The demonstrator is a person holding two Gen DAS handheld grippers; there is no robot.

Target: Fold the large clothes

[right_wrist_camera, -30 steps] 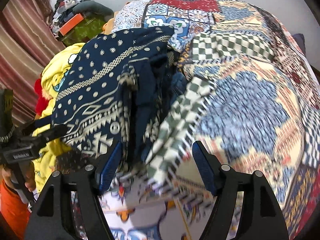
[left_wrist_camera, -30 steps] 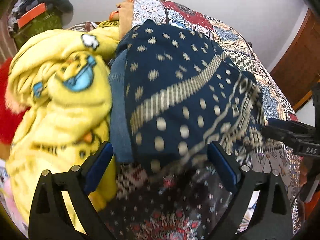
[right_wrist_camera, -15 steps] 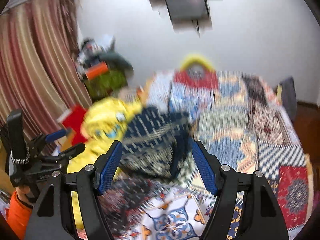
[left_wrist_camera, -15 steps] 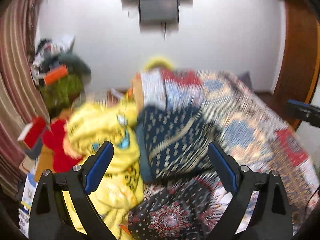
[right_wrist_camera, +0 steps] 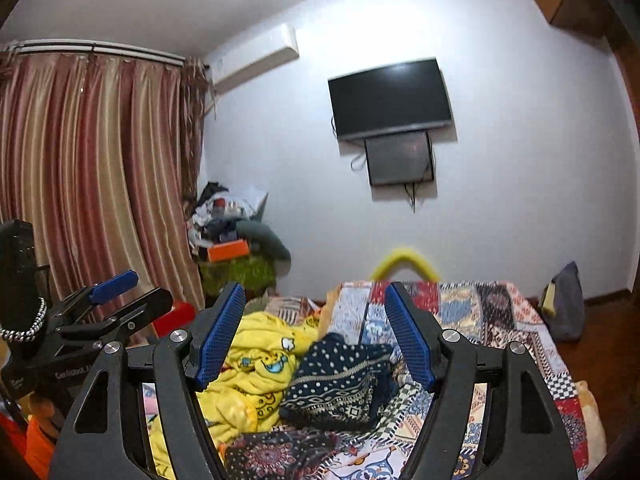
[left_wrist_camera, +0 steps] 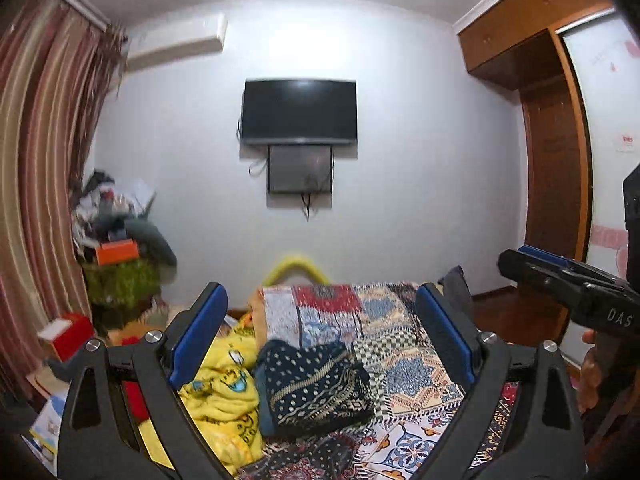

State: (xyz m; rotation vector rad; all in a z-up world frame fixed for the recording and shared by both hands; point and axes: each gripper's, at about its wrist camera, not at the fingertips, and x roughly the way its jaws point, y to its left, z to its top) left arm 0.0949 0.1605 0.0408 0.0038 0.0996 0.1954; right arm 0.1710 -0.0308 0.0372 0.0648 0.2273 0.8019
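Note:
A folded navy garment with cream dots and bands (left_wrist_camera: 316, 388) lies on the patchwork bedspread (left_wrist_camera: 404, 364); it also shows in the right wrist view (right_wrist_camera: 340, 384). A crumpled yellow cartoon-print garment (left_wrist_camera: 224, 396) lies to its left, also in the right wrist view (right_wrist_camera: 256, 372). A dark red-patterned cloth (right_wrist_camera: 276, 452) lies nearest me. My left gripper (left_wrist_camera: 320, 328) is open and empty, raised well back from the bed. My right gripper (right_wrist_camera: 316, 328) is open and empty, also raised. Each gripper shows at the edge of the other's view.
A wall TV (left_wrist_camera: 299, 111) with a box under it hangs ahead. Striped curtains (right_wrist_camera: 92, 184) hang at the left. A cluttered pile with an orange box (left_wrist_camera: 116, 252) stands in the left corner. A wooden wardrobe (left_wrist_camera: 552, 160) is at the right. A grey bag (right_wrist_camera: 564, 308) sits on the floor.
Both grippers have pulled back and up from close over the navy garment, so the wall and TV now fill the views. The navy garment stays folded on the bed.

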